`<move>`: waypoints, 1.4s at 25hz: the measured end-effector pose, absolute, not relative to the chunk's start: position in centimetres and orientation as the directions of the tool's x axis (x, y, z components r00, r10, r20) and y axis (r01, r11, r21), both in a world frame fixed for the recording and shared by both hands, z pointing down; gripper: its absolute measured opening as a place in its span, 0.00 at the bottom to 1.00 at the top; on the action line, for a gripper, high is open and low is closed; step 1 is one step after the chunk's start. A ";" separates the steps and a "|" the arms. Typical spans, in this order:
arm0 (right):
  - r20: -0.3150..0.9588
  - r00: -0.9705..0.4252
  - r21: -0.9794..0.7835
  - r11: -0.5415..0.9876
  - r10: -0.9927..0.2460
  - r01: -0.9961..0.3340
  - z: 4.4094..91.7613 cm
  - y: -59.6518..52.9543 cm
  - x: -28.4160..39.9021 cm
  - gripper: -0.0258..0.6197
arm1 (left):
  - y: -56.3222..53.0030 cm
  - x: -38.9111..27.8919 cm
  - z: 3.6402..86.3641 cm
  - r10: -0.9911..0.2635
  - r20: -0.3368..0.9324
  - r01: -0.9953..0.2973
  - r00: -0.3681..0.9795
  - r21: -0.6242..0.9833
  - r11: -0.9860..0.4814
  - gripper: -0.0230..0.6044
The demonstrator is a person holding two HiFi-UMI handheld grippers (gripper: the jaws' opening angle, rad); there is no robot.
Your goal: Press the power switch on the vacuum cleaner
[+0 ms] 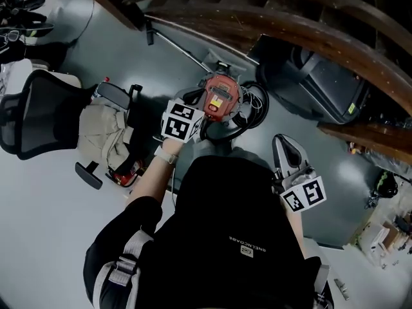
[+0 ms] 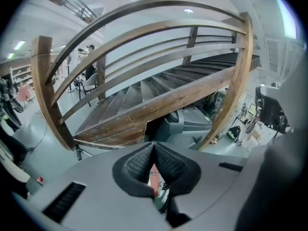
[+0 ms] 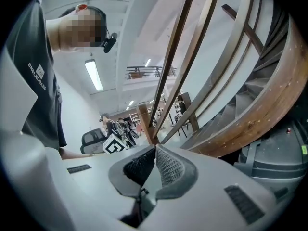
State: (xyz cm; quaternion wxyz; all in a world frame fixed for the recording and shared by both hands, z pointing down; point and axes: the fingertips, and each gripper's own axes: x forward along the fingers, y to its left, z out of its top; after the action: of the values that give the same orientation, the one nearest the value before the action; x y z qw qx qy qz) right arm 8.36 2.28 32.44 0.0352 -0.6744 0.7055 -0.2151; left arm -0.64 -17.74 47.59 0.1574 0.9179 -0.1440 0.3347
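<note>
Head view: the red vacuum cleaner sits on the floor by the staircase, with the left tongs at its top and the right tongs well apart, so the press looks to be under way but isn't confirmed. Left gripper view: the left tongs are clenched tip to tip and grasp nothing; the vacuum's red top is just beneath, contact unclear. Right gripper view: the right tongs are clenched and empty.

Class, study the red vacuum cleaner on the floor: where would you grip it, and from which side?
Probably take the vacuum cleaner by its red top, from straight above: it stands upright with that face up, and the black hose coils round its sides, crowding any sideways approach.
</note>
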 end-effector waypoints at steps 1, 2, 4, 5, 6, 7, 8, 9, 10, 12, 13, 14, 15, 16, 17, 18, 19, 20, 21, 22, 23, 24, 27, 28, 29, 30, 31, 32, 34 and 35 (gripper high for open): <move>0.230 -0.099 -0.365 0.008 -0.968 -0.931 32.3 1.9 8.5 0.09 | -17.5 -0.8 46.6 -0.169 0.648 -0.375 0.742 0.192 -0.907 0.06; 0.220 -0.110 -0.381 0.018 -0.969 -0.924 32.2 1.6 8.5 0.09 | -17.3 -1.1 45.7 -0.180 0.635 -0.381 0.751 0.194 -0.904 0.06; 0.203 -0.135 -0.416 0.040 -0.970 -0.909 32.1 0.9 8.6 0.09 | -16.7 -1.6 44.0 -0.198 0.605 -0.395 0.771 0.210 -0.895 0.06; 0.193 -0.150 -0.429 0.054 -0.970 -0.902 31.9 0.5 8.5 0.09 | -16.4 -1.8 43.1 -0.207 0.590 -0.402 0.780 0.220 -0.889 0.06; 0.181 -0.165 -0.437 0.071 -0.970 -0.897 31.8 -0.1 8.5 0.09 | -16.1 -2.1 42.2 -0.218 0.575 -0.410 0.789 0.228 -0.883 0.06; 0.169 -0.181 -0.440 0.090 -0.969 -0.893 31.5 -0.6 8.4 0.09 | -15.9 -2.4 41.3 -0.230 0.561 -0.418 0.796 0.232 -0.878 0.06; 0.157 -0.197 -0.440 0.110 -0.968 -0.891 31.2 -1.2 8.3 0.09 | -15.6 -2.8 40.4 -0.244 0.549 -0.427 0.799 0.233 -0.874 0.06; 0.147 -0.214 -0.439 0.130 -0.966 -0.889 30.9 -1.7 8.1 0.09 | -15.3 -3.3 39.6 -0.258 0.539 -0.436 0.801 0.231 -0.870 0.06; 0.137 -0.231 -0.439 0.150 -0.963 -0.886 30.6 -2.1 7.8 0.09 | -14.9 -3.8 38.7 -0.272 0.531 -0.445 0.802 0.229 -0.866 0.06; 0.120 -0.268 -0.437 0.191 -0.956 -0.879 30.0 -2.9 7.3 0.09 | -14.3 -4.8 37.0 -0.302 0.514 -0.465 0.803 0.223 -0.857 0.06; 0.112 -0.288 -0.435 0.213 -0.951 -0.875 29.8 -3.4 7.0 0.09 | -14.1 -5.3 36.2 -0.321 0.503 -0.478 0.803 0.220 -0.850 0.06; 0.106 -0.308 -0.434 0.235 -0.945 -0.870 29.6 -3.9 6.7 0.09 | -14.0 -5.8 35.4 -0.342 0.491 -0.494 0.801 0.218 -0.842 0.06; 0.100 -0.330 -0.434 0.257 -0.939 -0.864 29.5 -4.3 6.3 0.09 | -13.9 -6.4 34.7 -0.365 0.480 -0.511 0.798 0.217 -0.832 0.06; 0.096 -0.351 -0.434 0.278 -0.931 -0.857 29.3 -4.8 5.9 0.09 | -13.8 -7.0 34.0 -0.388 0.469 -0.529 0.793 0.217 -0.820 0.06; 0.094 -0.373 -0.435 0.299 -0.923 -0.850 29.2 -5.2 5.5 0.09 | -13.8 -7.5 33.4 -0.409 0.459 -0.547 0.789 0.219 -0.808 0.06; 0.094 -0.395 -0.435 0.320 -0.914 -0.842 29.1 -5.6 5.0 0.09 | -13.6 -8.1 32.8 -0.429 0.450 -0.563 0.783 0.221 -0.796 0.06; 0.094 -0.419 -0.435 0.341 -0.903 -0.834 28.9 -5.9 4.3 0.09 | -13.3 -8.7 32.3 -0.447 0.442 -0.578 0.778 0.222 -0.786 0.06; 0.093 -0.443 -0.433 0.364 -0.892 -0.824 28.8 -6.1 3.7 0.09 | -12.9 -9.4 31.7 -0.465 0.435 -0.591 0.771 0.219 -0.776 0.06; 0.091 -0.468 -0.432 0.388 -0.879 -0.814 28.6 -6.4 3.0 0.09 | -12.6 -10.0 31.3 -0.482 0.429 -0.604 0.764 0.215 -0.767 0.06; 0.085 -0.492 -0.430 0.413 -0.867 -0.803 28.4 -6.6 2.3 0.09 | -12.3 -10.6 30.9 -0.500 0.422 -0.618 0.756 0.209 -0.758 0.06; 0.078 -0.514 -0.427 0.438 -0.854 -0.791 28.2 -6.9 1.7 0.09 | -12.0 -11.2 30.6 -0.518 0.416 -0.631 0.748 0.202 -0.749 0.06; 0.070 -0.535 -0.424 0.460 -0.842 -0.780 27.9 -7.1 1.1 0.09 | -11.8 -11.8 30.4 -0.535 0.411 -0.645 0.738 0.195 -0.739 0.06; 0.054 -0.586 -0.414 0.517 -0.808 -0.750 27.2 -7.4 -0.7 0.09 | -11.1 -13.7 30.1 -0.581 0.400 -0.685 0.708 0.191 -0.703 0.06; 0.051 -0.602 -0.408 0.533 -0.797 -0.741 27.0 -7.4 -1.2 0.09 | -10.9 -14.3 30.0 -0.595 0.397 -0.698 0.698 0.193 -0.690 0.06; 0.049 -0.617 -0.403 0.550 -0.785 -0.732 26.8 -7.5 -1.6 0.09 | -10.8 -14.9 30.0 -0.608 0.394 -0.709 0.689 0.194 -0.678 0.06; 0.047 -0.631 -0.397 0.565 -0.774 -0.723 26.6 -7.6 -2.0 0.09 | -10.7 -15.3 29.9 -0.620 0.392 -0.719 0.680 0.193 -0.667 0.06; 0.046 -0.643 -0.390 0.579 -0.764 -0.716 26.4 -7.7 -2.5 0.08 | -10.6 -15.8 29.9 -0.629 0.390 -0.727 0.673 0.191 -0.659 0.06; 0.046 -0.653 -0.380 0.591 -0.756 -0.712 26.2 -7.7 -2.9 0.09 | -10.4 -16.2 29.8 -0.636 0.389 -0.734 0.666 0.190 -0.653 0.06; 0.057 -0.664 -0.352 0.607 -0.746 -0.712 26.0 -7.4 -3.5 0.08 | -10.2 -17.0 29.7 -0.647 0.390 -0.745 0.655 0.189 -0.640 0.06; 0.064 -0.667 -0.342 0.611 -0.742 -0.714 26.0 -7.3 -3.7 0.08 | -9.9 -17.3 29.7 -0.653 0.391 -0.750 0.649 0.189 -0.633 0.06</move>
State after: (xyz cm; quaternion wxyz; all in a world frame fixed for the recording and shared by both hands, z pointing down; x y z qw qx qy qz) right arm -3.69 -7.26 26.02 0.0420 -0.4060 0.8966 -0.1720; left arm -17.34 -9.95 29.68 0.1698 0.8921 -0.3932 0.1442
